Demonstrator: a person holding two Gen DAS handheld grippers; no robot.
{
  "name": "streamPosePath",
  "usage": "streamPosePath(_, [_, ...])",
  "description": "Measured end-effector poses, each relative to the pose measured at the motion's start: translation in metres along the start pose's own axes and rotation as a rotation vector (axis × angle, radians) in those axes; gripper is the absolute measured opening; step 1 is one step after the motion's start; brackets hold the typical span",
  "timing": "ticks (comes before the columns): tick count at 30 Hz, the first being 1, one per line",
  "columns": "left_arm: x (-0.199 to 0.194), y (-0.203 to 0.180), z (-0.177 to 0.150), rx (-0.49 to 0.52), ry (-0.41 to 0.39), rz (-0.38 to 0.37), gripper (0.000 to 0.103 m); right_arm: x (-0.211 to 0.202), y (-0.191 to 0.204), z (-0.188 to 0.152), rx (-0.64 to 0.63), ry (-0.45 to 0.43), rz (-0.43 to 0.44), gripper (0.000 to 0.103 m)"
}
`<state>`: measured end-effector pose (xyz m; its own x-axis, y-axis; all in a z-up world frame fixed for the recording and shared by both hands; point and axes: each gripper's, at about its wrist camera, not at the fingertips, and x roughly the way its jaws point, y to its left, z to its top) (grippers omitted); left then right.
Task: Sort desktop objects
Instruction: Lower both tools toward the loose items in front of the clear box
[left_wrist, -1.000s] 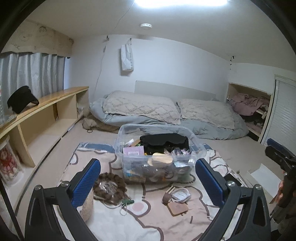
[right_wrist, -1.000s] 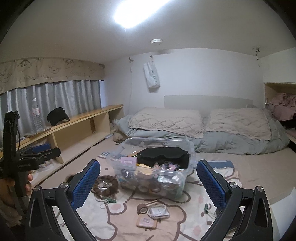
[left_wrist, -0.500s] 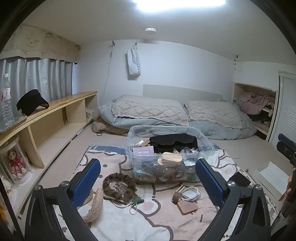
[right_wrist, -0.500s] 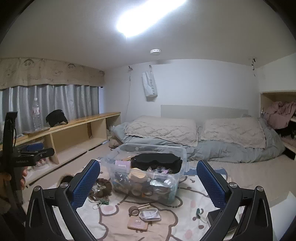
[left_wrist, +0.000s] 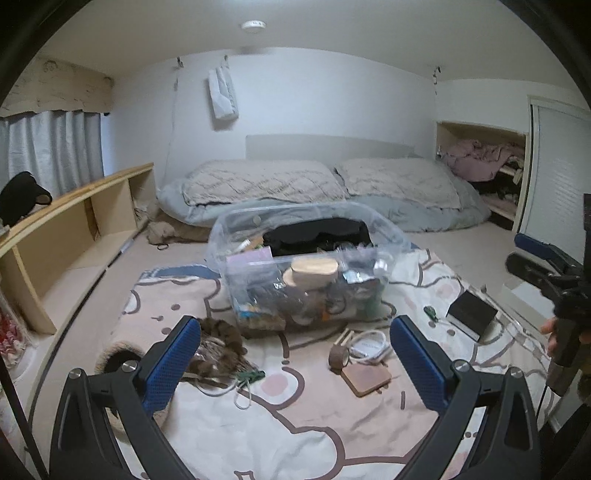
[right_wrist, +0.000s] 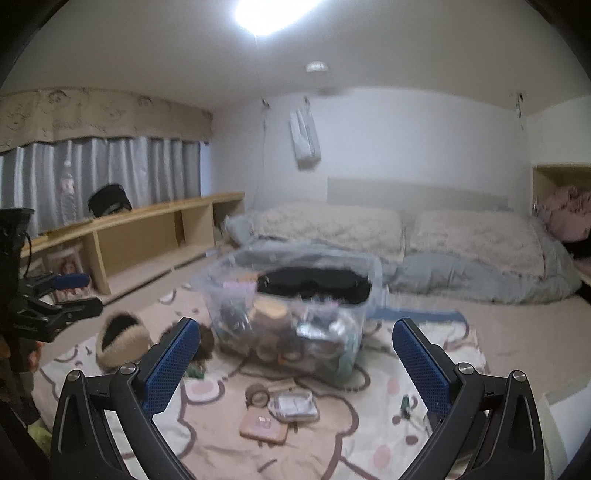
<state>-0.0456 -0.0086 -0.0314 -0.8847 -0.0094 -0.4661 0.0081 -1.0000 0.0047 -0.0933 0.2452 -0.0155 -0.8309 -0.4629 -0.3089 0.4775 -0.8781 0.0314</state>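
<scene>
Left wrist: bin (left_wrist: 306, 266) beyond gaping tongs (left_wrist: 295, 365)

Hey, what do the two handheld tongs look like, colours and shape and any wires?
Both are alike. The left tongs have two black angular plastic arms with silver screws, each tipped by a blue pad with a fine dotted texture. The right tongs match: black frame, silver screws, blue textured pads. In the right view, the left tool's black handle shows a thin dark cable beside it. No sleeves are visible.
</scene>
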Motion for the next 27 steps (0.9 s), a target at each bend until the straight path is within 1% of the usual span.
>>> streamPosePath(3, [0.015,0.000,-0.008,-0.009,0.031,0.005,0.103,0.018,-0.006,-0.013,0.012,0.067,-0.020,0.103])
streamPosePath(7, [0.039,-0.006,-0.024,0.006,0.103,-0.011,0.103,0.039,-0.013,-0.032,0.029,0.152,-0.035,0.103])
streamPosePath(12, [0.064,-0.016,-0.042,0.023,0.174,-0.030,0.103,0.065,-0.011,-0.052,-0.032,0.224,-0.082,0.103])
streamPosePath(15, [0.078,-0.024,-0.052,0.036,0.207,-0.032,0.103,0.080,-0.008,-0.062,-0.060,0.267,-0.085,0.103])
streamPosePath(18, [0.096,-0.032,-0.062,0.055,0.232,-0.017,0.103,0.096,-0.004,-0.072,-0.064,0.324,-0.076,0.103])
streamPosePath(21, [0.116,-0.040,-0.072,0.040,0.274,-0.016,0.103,0.114,-0.002,-0.081,-0.067,0.368,-0.091,0.103])
streamPosePath(25, [0.139,-0.046,-0.084,-0.004,0.340,-0.018,0.103,0.144,-0.003,-0.095,-0.084,0.445,-0.158,0.103])
streamPosePath(27, [0.149,-0.048,-0.090,-0.021,0.374,-0.031,0.103,0.156,-0.006,-0.099,-0.080,0.457,-0.184,0.103])
